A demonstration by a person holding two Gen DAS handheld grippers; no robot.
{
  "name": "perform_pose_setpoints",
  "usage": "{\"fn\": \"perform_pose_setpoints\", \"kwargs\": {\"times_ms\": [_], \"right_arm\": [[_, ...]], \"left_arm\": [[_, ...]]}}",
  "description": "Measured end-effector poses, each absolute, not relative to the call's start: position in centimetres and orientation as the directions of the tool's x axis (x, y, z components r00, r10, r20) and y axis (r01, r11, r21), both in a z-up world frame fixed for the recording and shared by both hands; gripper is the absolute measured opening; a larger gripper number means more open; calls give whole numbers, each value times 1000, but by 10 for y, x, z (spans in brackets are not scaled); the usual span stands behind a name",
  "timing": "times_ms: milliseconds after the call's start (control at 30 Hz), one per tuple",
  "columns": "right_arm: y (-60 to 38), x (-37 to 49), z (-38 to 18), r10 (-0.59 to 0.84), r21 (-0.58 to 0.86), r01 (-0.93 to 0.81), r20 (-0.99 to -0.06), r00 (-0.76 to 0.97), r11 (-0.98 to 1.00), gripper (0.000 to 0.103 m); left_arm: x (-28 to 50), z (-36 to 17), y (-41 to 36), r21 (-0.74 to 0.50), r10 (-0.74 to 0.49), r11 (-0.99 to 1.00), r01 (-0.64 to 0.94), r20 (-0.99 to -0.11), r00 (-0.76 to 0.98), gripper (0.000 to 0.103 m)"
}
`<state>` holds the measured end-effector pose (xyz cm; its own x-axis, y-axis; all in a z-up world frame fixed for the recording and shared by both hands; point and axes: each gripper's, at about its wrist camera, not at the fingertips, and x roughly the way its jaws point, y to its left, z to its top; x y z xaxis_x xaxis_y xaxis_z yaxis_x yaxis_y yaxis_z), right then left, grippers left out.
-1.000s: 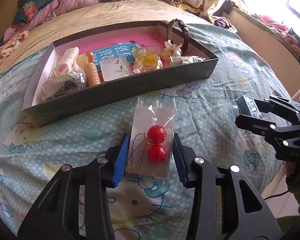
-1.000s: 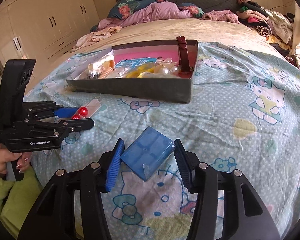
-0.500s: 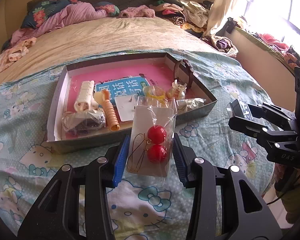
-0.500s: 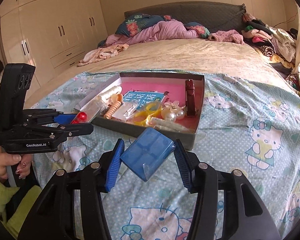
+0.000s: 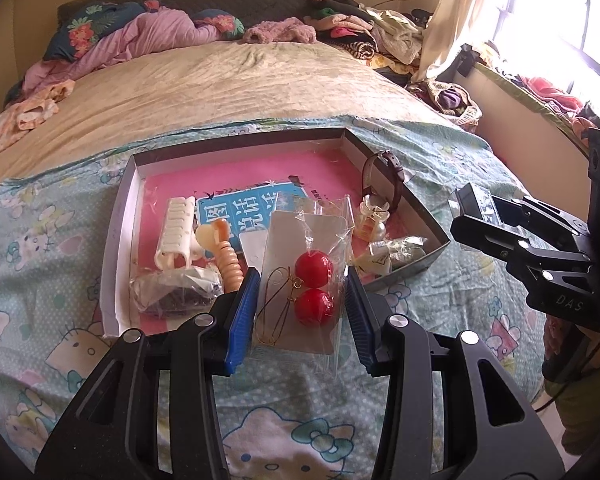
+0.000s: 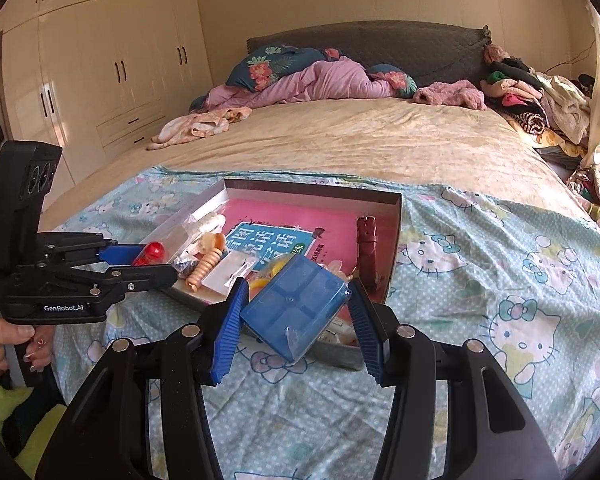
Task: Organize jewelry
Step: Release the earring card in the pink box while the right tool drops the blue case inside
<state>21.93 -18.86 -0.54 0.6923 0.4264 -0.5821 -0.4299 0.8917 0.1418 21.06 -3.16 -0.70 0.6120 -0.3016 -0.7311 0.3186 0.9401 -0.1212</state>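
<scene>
Earrings (image 5: 314,282), two red balls on a card in a clear sleeve, are sitting clamped between the left gripper's (image 5: 300,312) blue pads, held above the near edge of the grey tray (image 5: 116,248) on the bed. Right wrist view: the right gripper (image 6: 294,316) is gripping a tilted blue plastic case (image 6: 296,306) by its corners, over the tray's near wall.

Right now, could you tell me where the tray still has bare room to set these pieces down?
The tray is free along its far pink strip, between the back wall and the blue booklet. The near half is crowded: white hair clip, peach spiral, watch against the right wall. The bedsheet right of the tray is bare.
</scene>
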Motion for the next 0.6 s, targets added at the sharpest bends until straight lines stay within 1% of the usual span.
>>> {"fn": "perform_pose_setpoints", "kwargs": {"times_ms": [600], "right_arm": [[-182, 255, -20, 409, 132, -419, -600, 688, 898, 49]], "left_arm": [[235, -21, -30, -139, -304, 942, 306, -742, 598, 34]]}}
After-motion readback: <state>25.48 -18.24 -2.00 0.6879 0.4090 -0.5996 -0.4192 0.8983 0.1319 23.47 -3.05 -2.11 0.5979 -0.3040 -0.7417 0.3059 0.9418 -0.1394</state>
